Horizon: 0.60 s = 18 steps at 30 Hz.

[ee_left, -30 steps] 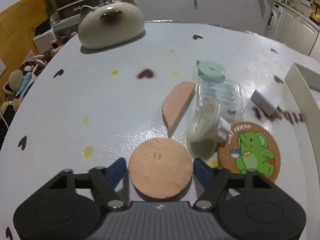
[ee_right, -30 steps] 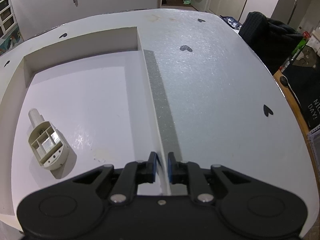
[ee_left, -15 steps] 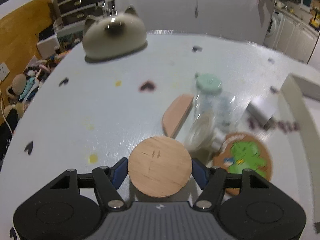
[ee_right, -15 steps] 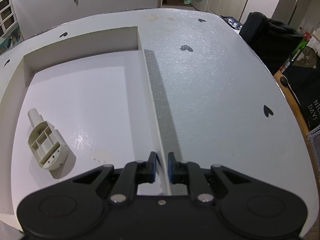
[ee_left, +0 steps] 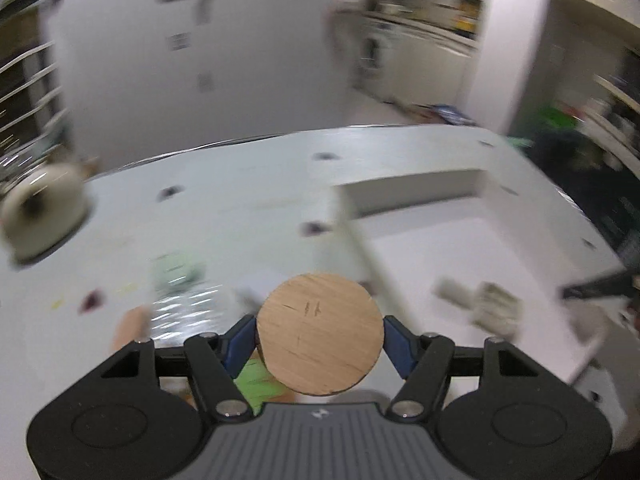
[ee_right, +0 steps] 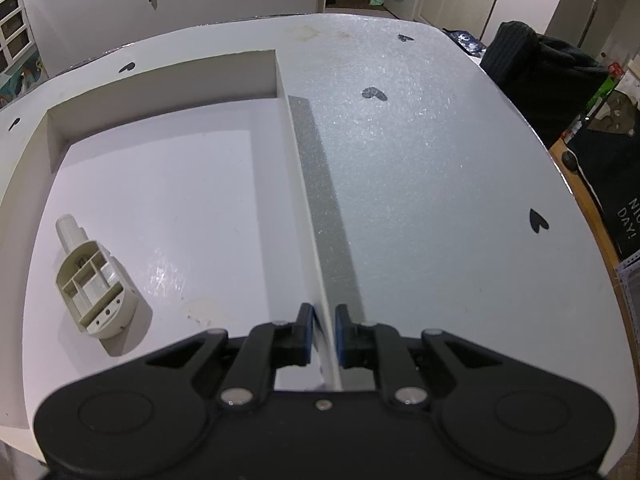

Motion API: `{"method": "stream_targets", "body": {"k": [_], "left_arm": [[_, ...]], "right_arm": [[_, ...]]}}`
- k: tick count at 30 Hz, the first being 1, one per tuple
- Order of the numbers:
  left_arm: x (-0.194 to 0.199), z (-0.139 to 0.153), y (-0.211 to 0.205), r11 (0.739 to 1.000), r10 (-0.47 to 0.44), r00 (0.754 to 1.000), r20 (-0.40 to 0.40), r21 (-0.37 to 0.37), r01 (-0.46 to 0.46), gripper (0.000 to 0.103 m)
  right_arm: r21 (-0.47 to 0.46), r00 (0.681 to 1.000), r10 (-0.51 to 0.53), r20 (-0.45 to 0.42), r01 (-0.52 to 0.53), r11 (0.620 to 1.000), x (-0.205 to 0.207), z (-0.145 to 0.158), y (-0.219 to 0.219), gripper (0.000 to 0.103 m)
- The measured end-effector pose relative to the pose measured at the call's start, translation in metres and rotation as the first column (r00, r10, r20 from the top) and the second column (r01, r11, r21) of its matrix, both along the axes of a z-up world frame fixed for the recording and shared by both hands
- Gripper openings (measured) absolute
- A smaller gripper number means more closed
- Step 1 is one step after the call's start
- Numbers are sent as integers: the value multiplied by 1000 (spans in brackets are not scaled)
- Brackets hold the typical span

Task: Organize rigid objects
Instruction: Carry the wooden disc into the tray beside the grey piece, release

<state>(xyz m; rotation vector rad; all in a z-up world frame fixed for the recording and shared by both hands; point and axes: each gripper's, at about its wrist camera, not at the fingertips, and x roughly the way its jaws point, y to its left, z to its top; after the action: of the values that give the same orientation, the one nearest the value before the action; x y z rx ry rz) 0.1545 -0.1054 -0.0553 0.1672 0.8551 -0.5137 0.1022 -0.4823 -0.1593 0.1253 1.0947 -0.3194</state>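
My left gripper (ee_left: pixel 320 334) is shut on a round wooden disc (ee_left: pixel 320 334) and holds it in the air above the table, near the left wall of the white tray (ee_left: pixel 480 248). The left wrist view is blurred by motion. A beige plastic part (ee_left: pixel 492 308) lies inside the tray; it also shows in the right wrist view (ee_right: pixel 94 290). My right gripper (ee_right: pixel 323 334) is shut on the right wall of the white tray (ee_right: pixel 304 184) at its near end.
On the table left of the tray lie a clear bottle with a mint lid (ee_left: pixel 180 280), a half-round wooden piece (ee_left: pixel 130 326) and a green coaster (ee_left: pixel 260 384). A cat-shaped ceramic (ee_left: pixel 44 212) stands far left. A dark chair (ee_right: pixel 540 76) stands beyond the table's right edge.
My left gripper has lifted the wooden disc off the table and swung right toward the tray. The right gripper has not moved.
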Motion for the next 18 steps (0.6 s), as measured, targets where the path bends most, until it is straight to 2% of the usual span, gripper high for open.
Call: {"method": "stream_targets", "body": {"k": [4, 10, 18], "left_arm": [[-11, -2, -45, 988, -156, 988, -3, -3, 156, 68], [-29, -16, -101, 939, -343, 939, -30, 27, 344, 68], [-36, -46, -139, 893, -431, 895, -115, 87, 441, 68]], "right_arm": [[-8, 1000, 4, -14, -4, 1000, 3, -1, 2, 13], [-3, 1000, -3, -31, 3, 1000, 5, -4, 1, 13], [14, 1000, -6, -26, 7, 1000, 6, -5, -3, 13]]}}
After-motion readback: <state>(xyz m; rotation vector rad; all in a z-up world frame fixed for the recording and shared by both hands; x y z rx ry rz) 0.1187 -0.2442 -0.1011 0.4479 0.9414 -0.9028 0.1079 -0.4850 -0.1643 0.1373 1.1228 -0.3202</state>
